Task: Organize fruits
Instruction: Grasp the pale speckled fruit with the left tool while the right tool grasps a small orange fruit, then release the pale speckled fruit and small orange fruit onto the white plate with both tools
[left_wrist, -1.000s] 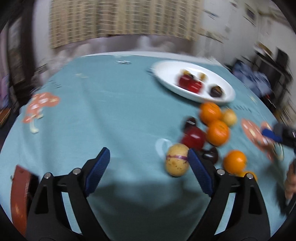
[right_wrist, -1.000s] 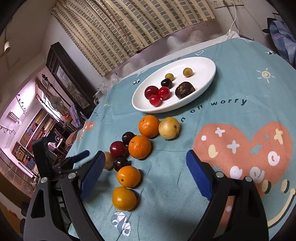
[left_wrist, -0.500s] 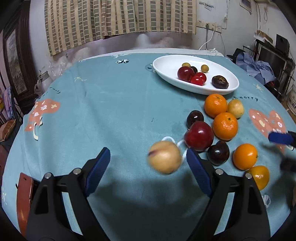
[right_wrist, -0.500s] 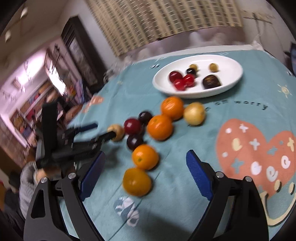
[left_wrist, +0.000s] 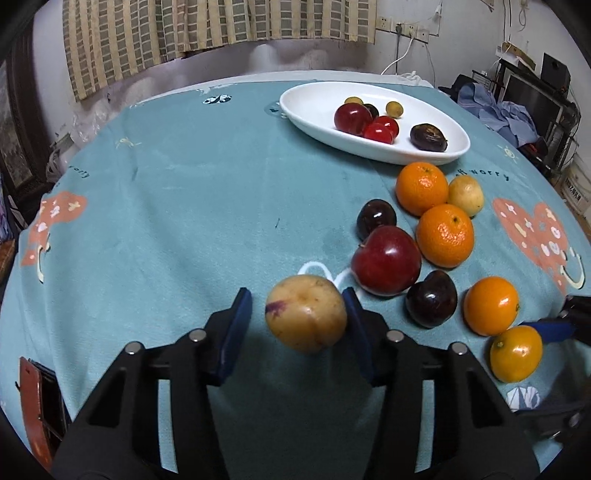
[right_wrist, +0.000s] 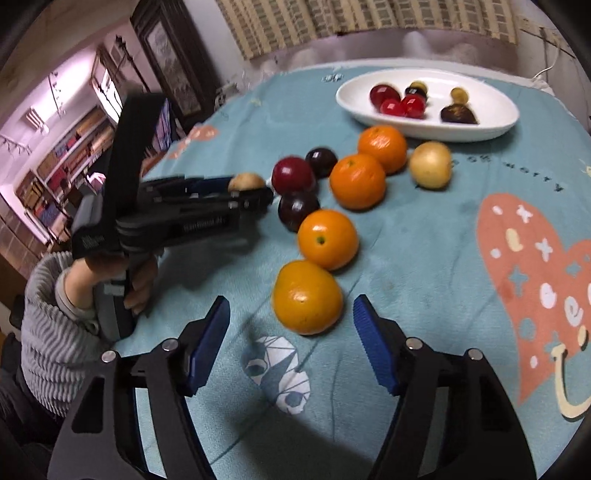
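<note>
My left gripper (left_wrist: 297, 317) has a pale yellow fruit (left_wrist: 306, 318) between its fingers; the right pad touches it, a gap shows on the left. It also shows in the right wrist view (right_wrist: 246, 181). My right gripper (right_wrist: 291, 334) is open, just short of an orange (right_wrist: 307, 297). More oranges (right_wrist: 327, 239), a red apple (left_wrist: 386, 260), dark plums (left_wrist: 431, 299) and a second yellow fruit (right_wrist: 430, 164) lie on the teal cloth. A white oval dish (left_wrist: 310, 107) at the back holds red and dark fruits.
The round table's teal cloth (left_wrist: 184, 184) has heart and mushroom prints. A brown object (left_wrist: 35, 406) lies at the left edge. A curtain and wall stand behind; shelves and furniture are to the sides.
My left gripper has narrowed around the pale yellow fruit, now centred between its fingers. My right gripper has moved down and forward to the nearest orange.
</note>
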